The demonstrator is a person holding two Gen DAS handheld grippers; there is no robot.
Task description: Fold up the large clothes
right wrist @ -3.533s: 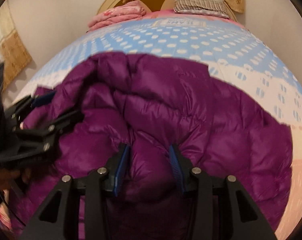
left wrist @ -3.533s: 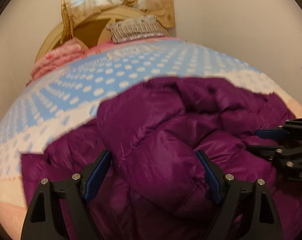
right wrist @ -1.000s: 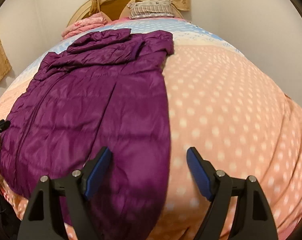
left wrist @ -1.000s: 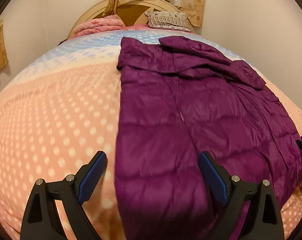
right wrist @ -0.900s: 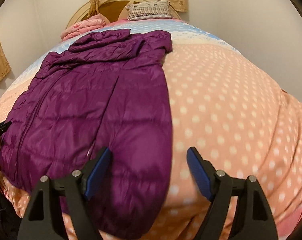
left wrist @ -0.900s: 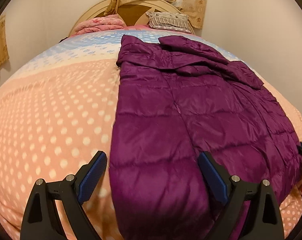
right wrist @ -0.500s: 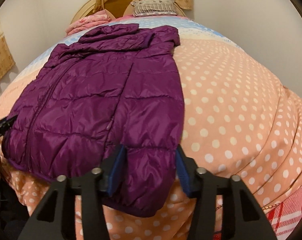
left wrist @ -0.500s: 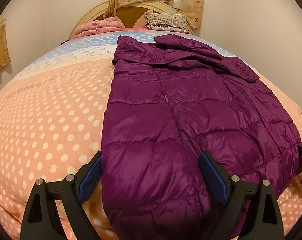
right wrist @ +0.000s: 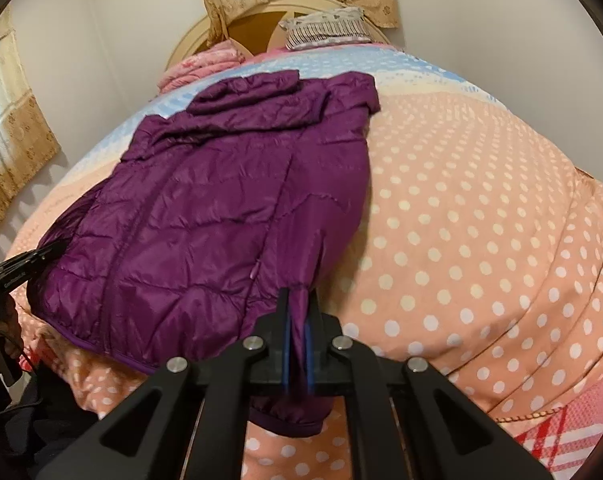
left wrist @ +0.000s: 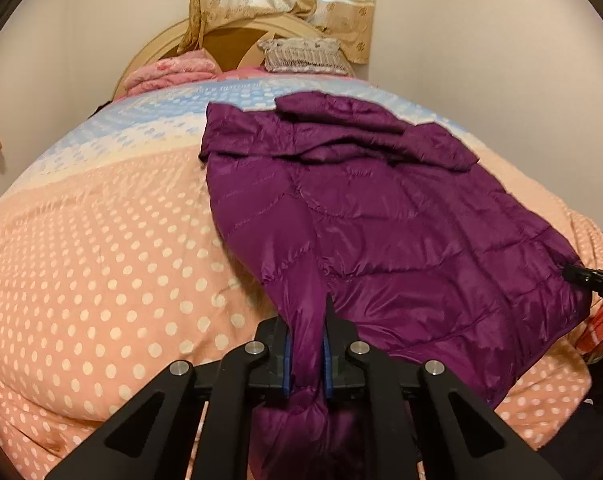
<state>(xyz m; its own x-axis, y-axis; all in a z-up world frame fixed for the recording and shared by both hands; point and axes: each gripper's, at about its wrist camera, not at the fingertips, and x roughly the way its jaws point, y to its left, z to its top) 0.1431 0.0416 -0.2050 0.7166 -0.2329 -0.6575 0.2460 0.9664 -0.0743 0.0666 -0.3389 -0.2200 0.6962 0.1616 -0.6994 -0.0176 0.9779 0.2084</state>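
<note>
A purple quilted puffer jacket [left wrist: 381,216] lies spread lengthwise on the bed, collar and folded sleeves toward the headboard, hem at the near edge. It also shows in the right wrist view [right wrist: 221,216]. My left gripper [left wrist: 306,344] is shut on the jacket's near left hem corner. My right gripper [right wrist: 297,340] is shut on the near right hem corner. Each gripper's tip shows at the edge of the other's view, the right gripper [left wrist: 593,278] and the left gripper [right wrist: 25,266].
The bed has a peach polka-dot quilt [left wrist: 101,248] turning blue near the headboard [left wrist: 229,36]. A pink folded blanket [left wrist: 169,72] and a striped pillow [left wrist: 305,54] lie at the head. Curtains [right wrist: 9,140] hang on the left wall. Walls stand close on both sides.
Both grippers were open over the hem a second ago. The right closed on its corner first, then the left; both now pinch the fabric and the hem is gathered up.
</note>
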